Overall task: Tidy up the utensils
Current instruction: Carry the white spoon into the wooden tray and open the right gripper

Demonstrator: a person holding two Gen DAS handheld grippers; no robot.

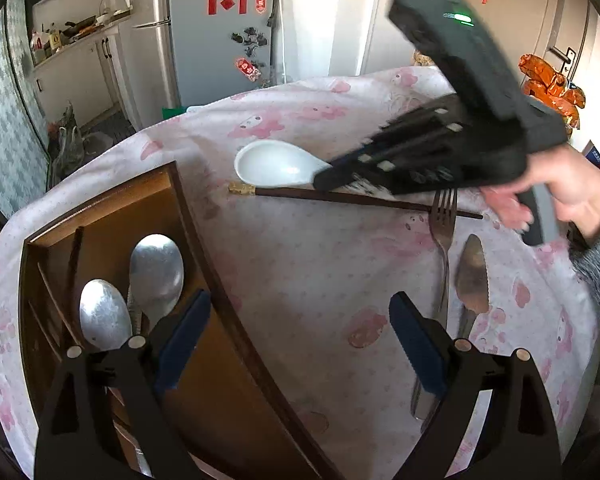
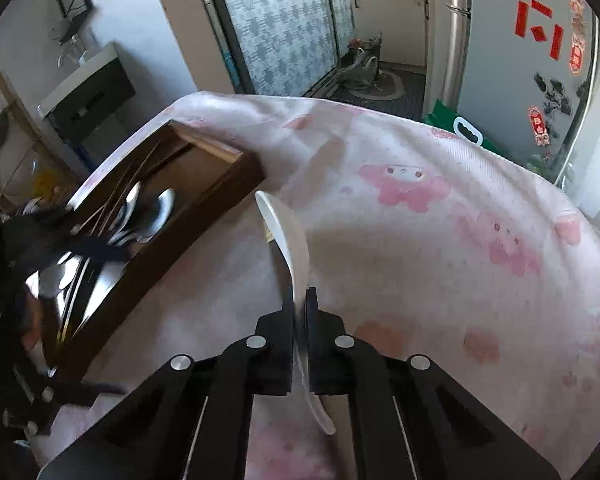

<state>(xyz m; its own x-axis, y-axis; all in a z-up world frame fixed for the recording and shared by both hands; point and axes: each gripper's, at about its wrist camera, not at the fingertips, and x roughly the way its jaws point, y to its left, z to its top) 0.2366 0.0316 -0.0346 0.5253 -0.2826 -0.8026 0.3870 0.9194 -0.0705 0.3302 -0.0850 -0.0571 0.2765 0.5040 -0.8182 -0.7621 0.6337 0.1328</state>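
One white ceramic spoon is clamped by its handle in the right tool, the pads pinched tight on the narrow neck, and the bowl is seen edge-on, pointing away from the tool. In the left wrist view its bowl shows just beyond the far right corner of the wooden tray; whether it is clear of the cloth-covered worktop cannot be told from either view.

Slippage is the first risk judged here: glazed ceramic is slick, the grip is thin, and the heavy bowl hangs far out from the pads, so a quick swing toward the tray could let it rotate or drop and chip. A second risk: the dark chopstick lies just beside the spoon, its tip under the fork, and could be dragged along.

The left tool is held spread wide and empty over the tray's right rim; a crossing of the two tools over the tray could end in a knock.

Counts now. Two metal spoons are lying in the tray, with thin dark sticks beside them, number uncertain. Right of the tray, on the worktop: one ceramic spoon, one chopstick, one fork, one serrated server. Two tools are counted, and one hand on the right tool.
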